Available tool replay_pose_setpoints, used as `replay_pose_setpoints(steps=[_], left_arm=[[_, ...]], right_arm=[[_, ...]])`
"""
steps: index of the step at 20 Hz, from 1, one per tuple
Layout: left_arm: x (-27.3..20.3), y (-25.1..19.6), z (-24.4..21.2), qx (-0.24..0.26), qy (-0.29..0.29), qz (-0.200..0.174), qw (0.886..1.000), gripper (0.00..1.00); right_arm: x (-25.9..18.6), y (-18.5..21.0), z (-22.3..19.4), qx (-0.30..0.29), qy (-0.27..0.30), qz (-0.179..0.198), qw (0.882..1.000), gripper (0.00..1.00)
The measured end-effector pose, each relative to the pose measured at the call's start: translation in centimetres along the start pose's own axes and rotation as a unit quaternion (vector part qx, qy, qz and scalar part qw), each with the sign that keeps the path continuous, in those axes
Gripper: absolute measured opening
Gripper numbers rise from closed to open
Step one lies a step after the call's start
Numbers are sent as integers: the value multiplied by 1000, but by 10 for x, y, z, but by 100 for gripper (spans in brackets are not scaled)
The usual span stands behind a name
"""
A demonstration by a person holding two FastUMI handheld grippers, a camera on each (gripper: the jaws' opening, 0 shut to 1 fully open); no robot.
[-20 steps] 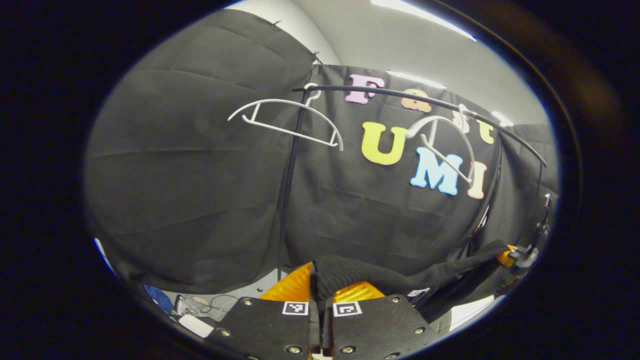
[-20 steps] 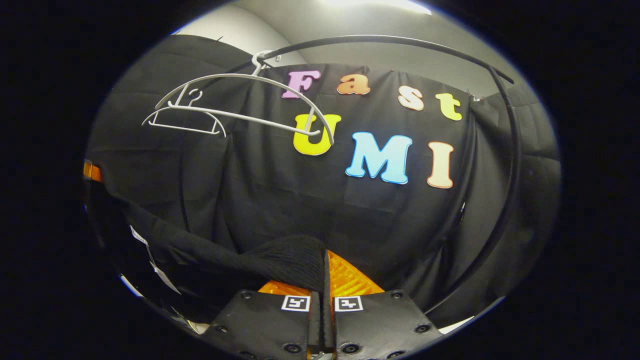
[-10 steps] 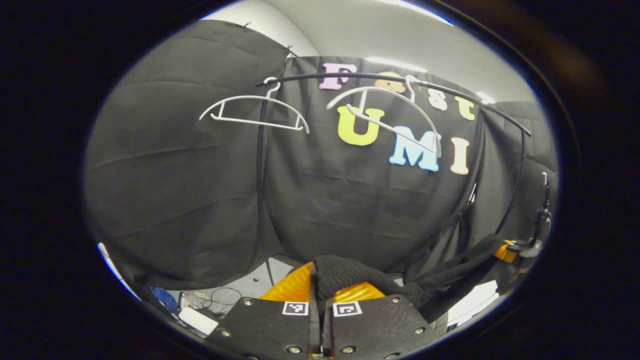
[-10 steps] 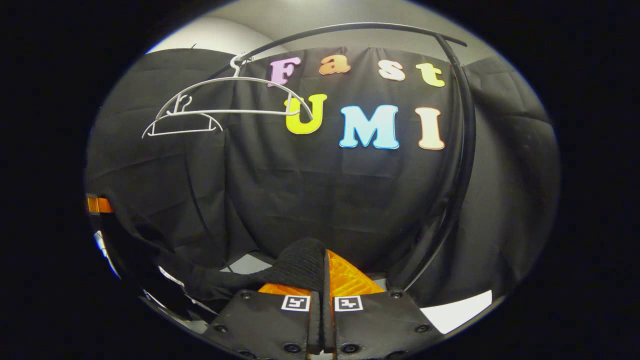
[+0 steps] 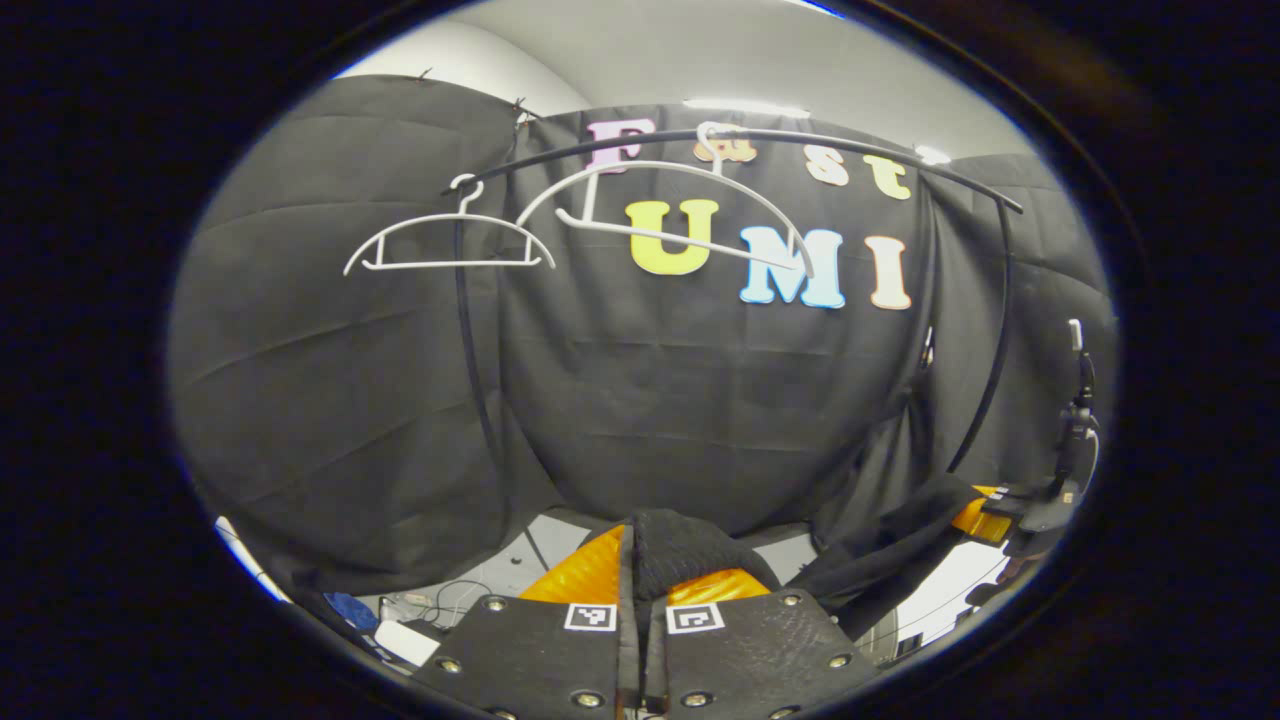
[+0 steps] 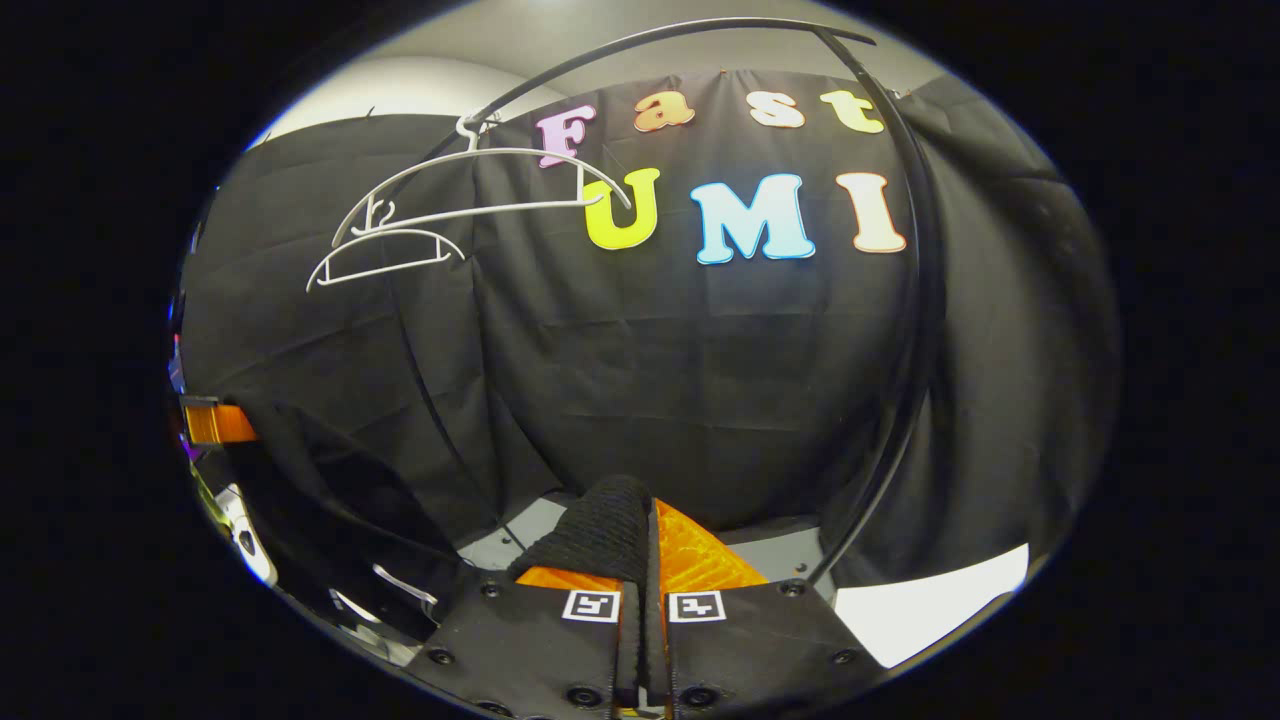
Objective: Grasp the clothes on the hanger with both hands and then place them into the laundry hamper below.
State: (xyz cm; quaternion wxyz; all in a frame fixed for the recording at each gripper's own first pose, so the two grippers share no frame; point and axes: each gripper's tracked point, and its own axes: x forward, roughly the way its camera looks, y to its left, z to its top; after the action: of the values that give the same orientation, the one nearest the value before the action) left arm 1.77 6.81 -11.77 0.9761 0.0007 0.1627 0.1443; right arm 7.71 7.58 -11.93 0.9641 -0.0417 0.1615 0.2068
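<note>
**Garment off the hangers, held at both ends**

Knit fabric is pinched in both tools. In the left gripper view, the left gripper (image 5: 640,580) has its orange fingers (image 5: 580,575) clamped together on a fold of the black garment (image 5: 690,550), which trails off to the right toward the other tool near that edge. In the right gripper view, the right gripper (image 6: 645,560) is likewise closed on a ribbed edge of the same cloth, which sags away to the left.

Two white hangers (image 5: 450,240) hang bare on the black rail (image 5: 850,145) above, so the clothing is free of them and slung between the two tools, low in front of the booth wall.

The piece looks soft, limp and light, probably a knit that stretches and droops; it will not hold a shape. Gripping at bunched folds near each end, as now, seems sound, since a thin single layer could slip out. The laundry hamper cannot be made out here.
</note>
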Motion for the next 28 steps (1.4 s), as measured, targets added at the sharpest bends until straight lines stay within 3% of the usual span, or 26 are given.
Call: replay_pose_setpoints(steps=[2,6,11,12,18,21,28], left_arm=[[10,-2,-4,3,8,-6,1000,5],[39,-5,-10,17,20,-32,999,4],[91,8,-52,19,45,-80,996,4],[101,10,-66,14,54,-92,994,5],[148,19,-142,36,107,-137,984,4],[166,24,-171,57,128,-150,979,4],[193,11,-207,93,164,-183,965,4]], right_arm=[[3,12,-4,5,7,4,1000,0],[19,25,-19,5,29,-2,1000,4],[41,28,-59,2,84,-39,996,4],[43,27,-71,0,97,-51,994,0],[74,17,-133,25,173,-107,979,4],[78,22,-158,67,196,-132,969,4],[72,38,-201,125,226,-171,951,4]])
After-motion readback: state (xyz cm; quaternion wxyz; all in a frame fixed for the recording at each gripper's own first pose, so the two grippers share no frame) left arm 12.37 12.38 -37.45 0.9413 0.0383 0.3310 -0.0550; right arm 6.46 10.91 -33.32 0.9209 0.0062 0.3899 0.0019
